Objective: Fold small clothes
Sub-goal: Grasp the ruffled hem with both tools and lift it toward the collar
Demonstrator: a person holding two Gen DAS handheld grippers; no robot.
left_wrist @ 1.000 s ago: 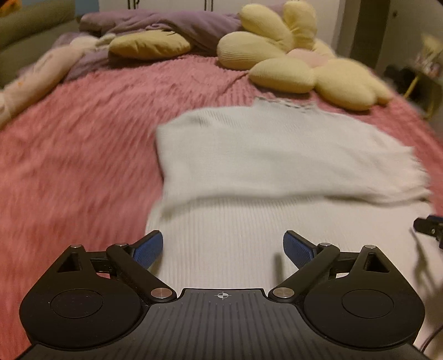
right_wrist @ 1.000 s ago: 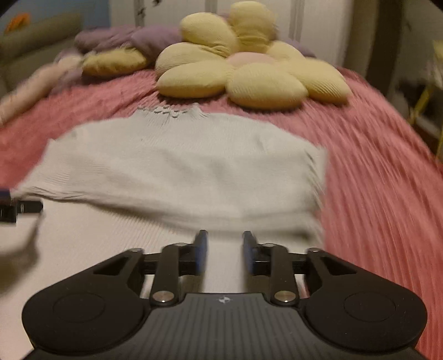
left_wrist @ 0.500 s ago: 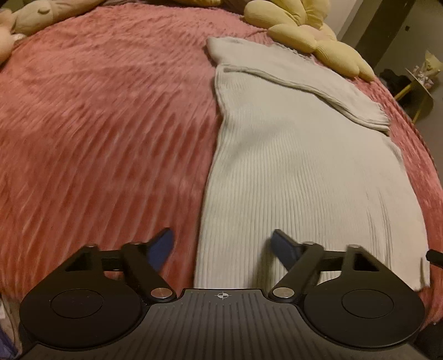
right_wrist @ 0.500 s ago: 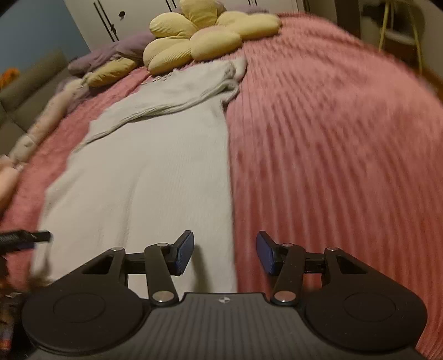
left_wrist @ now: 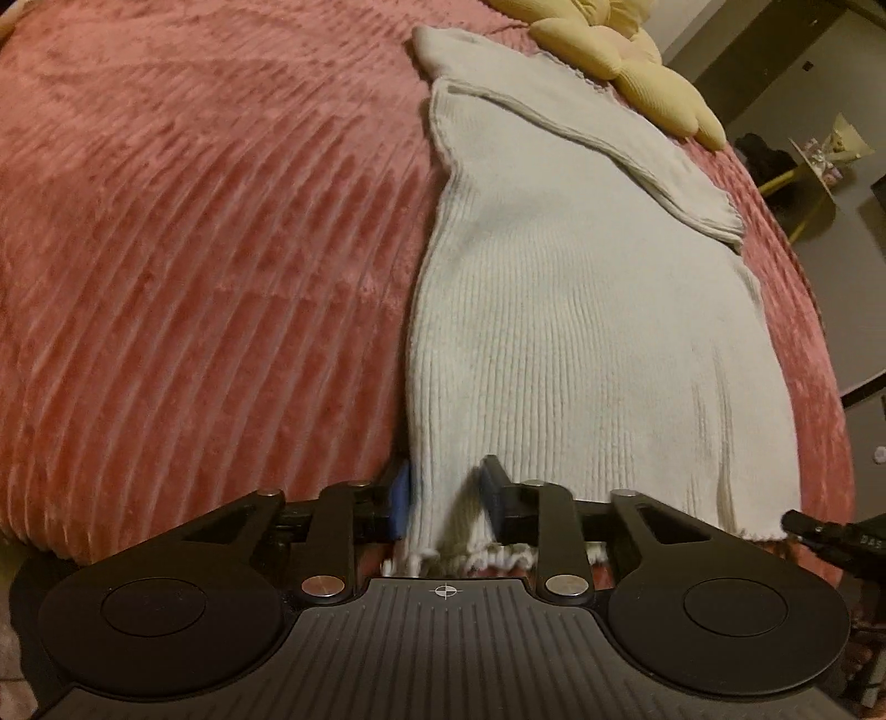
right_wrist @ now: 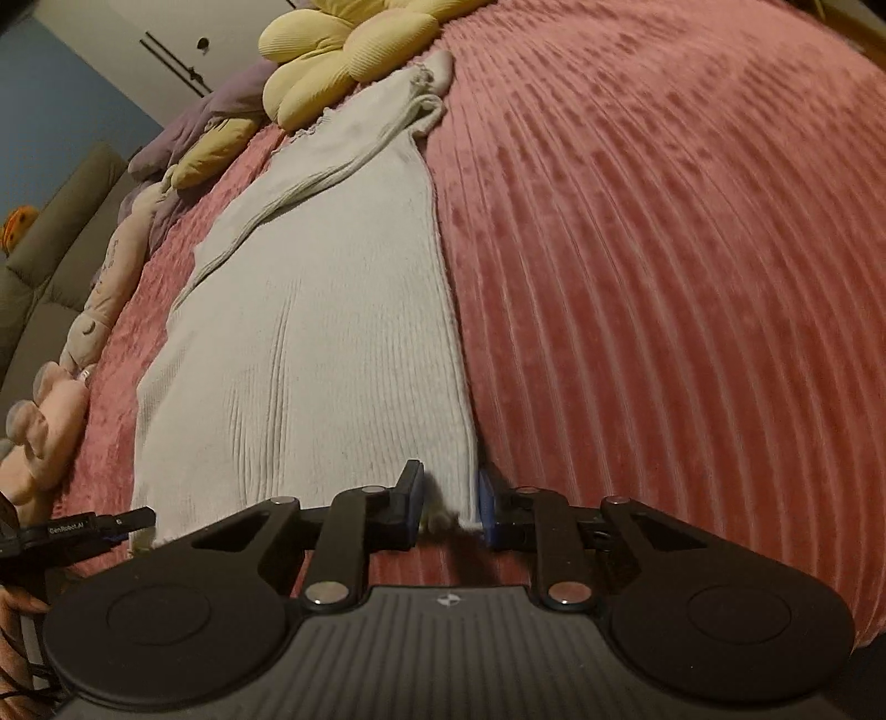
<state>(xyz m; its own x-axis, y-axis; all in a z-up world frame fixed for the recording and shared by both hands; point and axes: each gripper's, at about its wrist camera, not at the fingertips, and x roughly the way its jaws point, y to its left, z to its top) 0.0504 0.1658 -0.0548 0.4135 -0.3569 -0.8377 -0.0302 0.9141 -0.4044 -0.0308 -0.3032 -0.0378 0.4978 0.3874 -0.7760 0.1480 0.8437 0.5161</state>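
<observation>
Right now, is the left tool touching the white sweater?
Touching. The left wrist view shows the left tool with the white sweater hem bunched between its closing blue pads.

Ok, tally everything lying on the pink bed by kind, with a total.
White knit garment: 1
Yellow flower-shaped cushion: 1
Yellow plain pillow: 1
Purple bedding bundle: 1
Pink plush toys: 2, as far as the right wrist view shows
Total: 6

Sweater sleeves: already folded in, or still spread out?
Folded in. On the white ribbed sweater one sleeve lies across the chest; the body is still full length on the pink bedspread.
</observation>
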